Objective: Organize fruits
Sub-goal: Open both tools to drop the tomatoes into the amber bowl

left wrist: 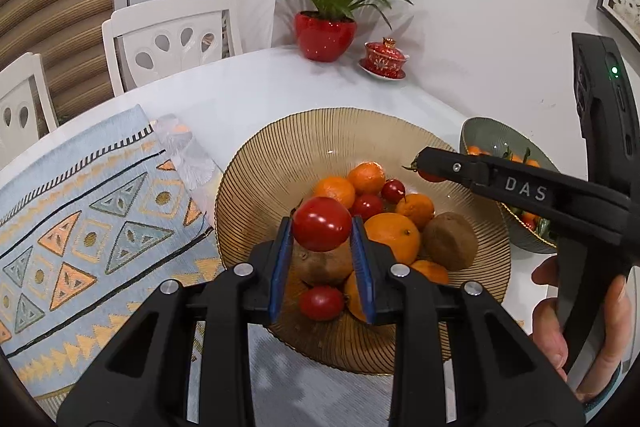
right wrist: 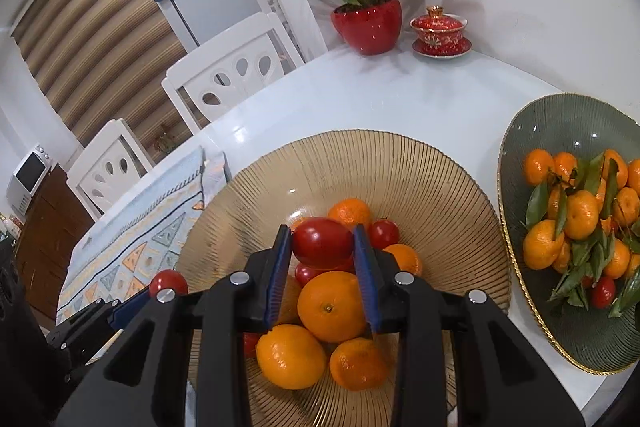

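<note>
Each gripper is clamping a glossy red tomato: the left gripper [left wrist: 322,227] on one tomato [left wrist: 322,224], the right gripper [right wrist: 322,241] on another [right wrist: 322,242]. Both are hanging over the ribbed amber bowl [right wrist: 400,163] (oranges, kiwis, tomatoes inside). A ridged green bowl [right wrist: 568,119] of leafy mandarins is sitting at the table's right edge, beside a woven runner [left wrist: 80,227].

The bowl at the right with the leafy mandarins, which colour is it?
The bowl is dark grey-green, ribbed, with a gold rim; the right wrist view shows it best.

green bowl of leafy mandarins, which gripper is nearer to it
Right. The right gripper holds a tomato beside the green bowl's rim; the left gripper holds its tomato over the amber bowl, farther away.
</note>
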A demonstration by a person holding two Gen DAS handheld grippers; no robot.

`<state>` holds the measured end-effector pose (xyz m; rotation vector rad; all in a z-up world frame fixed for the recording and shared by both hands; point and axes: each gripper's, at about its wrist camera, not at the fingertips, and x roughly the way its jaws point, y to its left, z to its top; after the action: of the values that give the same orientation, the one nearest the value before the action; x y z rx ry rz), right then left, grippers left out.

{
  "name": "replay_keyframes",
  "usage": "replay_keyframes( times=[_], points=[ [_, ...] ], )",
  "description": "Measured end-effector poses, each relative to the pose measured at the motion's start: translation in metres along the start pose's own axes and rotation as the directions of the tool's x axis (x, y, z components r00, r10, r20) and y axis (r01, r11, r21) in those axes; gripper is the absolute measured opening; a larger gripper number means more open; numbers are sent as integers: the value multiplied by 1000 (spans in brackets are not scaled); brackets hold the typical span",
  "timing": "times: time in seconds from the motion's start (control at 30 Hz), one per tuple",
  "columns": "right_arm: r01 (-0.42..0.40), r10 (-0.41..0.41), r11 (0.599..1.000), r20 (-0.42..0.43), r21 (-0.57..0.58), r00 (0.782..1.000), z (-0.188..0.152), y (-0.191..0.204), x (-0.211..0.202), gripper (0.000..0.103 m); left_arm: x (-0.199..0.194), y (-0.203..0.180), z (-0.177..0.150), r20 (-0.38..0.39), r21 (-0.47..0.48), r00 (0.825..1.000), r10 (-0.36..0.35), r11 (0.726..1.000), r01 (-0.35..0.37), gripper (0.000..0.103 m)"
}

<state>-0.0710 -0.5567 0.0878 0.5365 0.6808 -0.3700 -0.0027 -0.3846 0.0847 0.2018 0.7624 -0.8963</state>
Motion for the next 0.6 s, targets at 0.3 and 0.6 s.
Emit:
replay_keyframes(
  times=[0.3, 0.6],
  points=[
    [25, -25, 1000, -11, 3, 1000, 4, 3, 9, 33, 12, 5, 4, -8, -9, 1000, -11, 1000, 11, 28],
    [35, -35, 999, -12, 5, 999, 1, 2, 4, 34, 10, 15, 4, 3, -59, 999, -43, 997, 44, 54]
  ],
)
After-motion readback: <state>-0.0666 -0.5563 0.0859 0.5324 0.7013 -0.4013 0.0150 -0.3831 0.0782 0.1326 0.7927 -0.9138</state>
